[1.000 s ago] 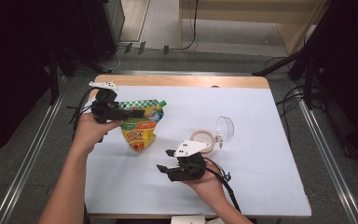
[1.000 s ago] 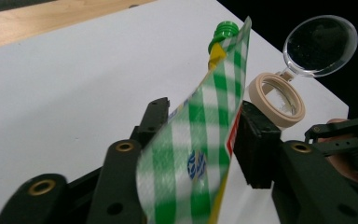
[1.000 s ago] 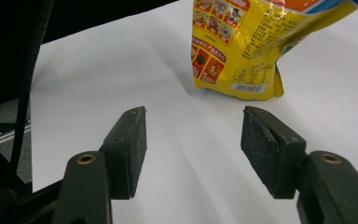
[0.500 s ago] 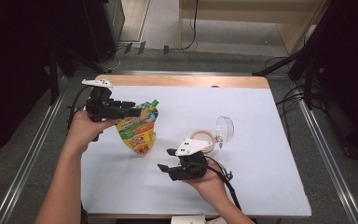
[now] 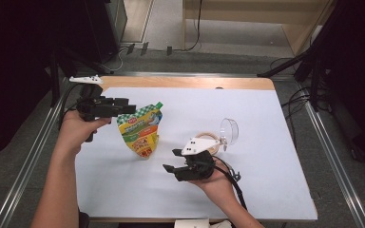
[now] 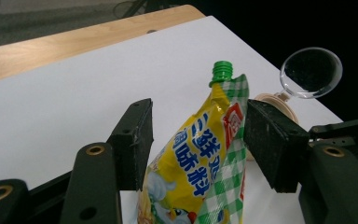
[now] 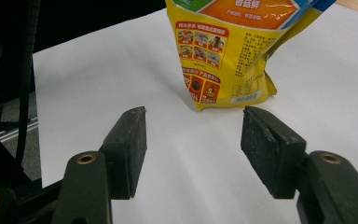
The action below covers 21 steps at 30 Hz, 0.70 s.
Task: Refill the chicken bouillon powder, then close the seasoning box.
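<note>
Left gripper (image 6: 196,140) letting go of the standing pouch (image 6: 200,163)

Its jaws have just been opening and now stand apart, the pouch top between them, pads seemingly clear. Draw straight back from the pouch so nothing tips it. Beyond the pouch lie the tape roll (image 5: 208,141) and clear lid (image 5: 229,131); near the pouch's foot, the right gripper (image 5: 172,160) waits, jaws apart and empty.

Between the left jaws the pouch (image 6: 200,163) runs off the bottom edge; ahead of the right jaws its top is cut off, its small print unreadable.
</note>
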Available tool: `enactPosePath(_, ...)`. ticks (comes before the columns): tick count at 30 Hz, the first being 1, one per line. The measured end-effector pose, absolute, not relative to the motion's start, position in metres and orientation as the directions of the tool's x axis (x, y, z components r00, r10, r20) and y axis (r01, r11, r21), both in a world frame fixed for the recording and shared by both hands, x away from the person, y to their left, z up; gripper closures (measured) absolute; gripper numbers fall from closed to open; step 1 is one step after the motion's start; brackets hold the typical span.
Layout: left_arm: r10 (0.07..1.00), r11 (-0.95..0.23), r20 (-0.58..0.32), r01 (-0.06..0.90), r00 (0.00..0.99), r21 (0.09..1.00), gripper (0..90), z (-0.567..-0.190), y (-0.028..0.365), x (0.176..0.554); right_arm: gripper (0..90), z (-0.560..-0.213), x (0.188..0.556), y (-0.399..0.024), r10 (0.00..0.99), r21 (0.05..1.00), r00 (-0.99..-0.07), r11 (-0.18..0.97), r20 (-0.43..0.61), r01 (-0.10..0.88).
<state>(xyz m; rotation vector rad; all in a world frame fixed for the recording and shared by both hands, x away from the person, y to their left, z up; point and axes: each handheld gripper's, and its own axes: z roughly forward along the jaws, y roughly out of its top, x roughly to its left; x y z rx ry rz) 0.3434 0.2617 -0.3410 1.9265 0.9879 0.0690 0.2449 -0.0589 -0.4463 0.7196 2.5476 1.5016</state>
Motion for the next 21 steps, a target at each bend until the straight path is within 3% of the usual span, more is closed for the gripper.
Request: enactPosePath(21, 0.733, -0.216, -0.308, 0.636, 0.607, 0.741, 40.5, -0.354, 0.282, 0.349, 42.2, -0.429, 0.255, -0.076, 0.467, 0.837, -0.867, 0.394, 0.175, 0.380)
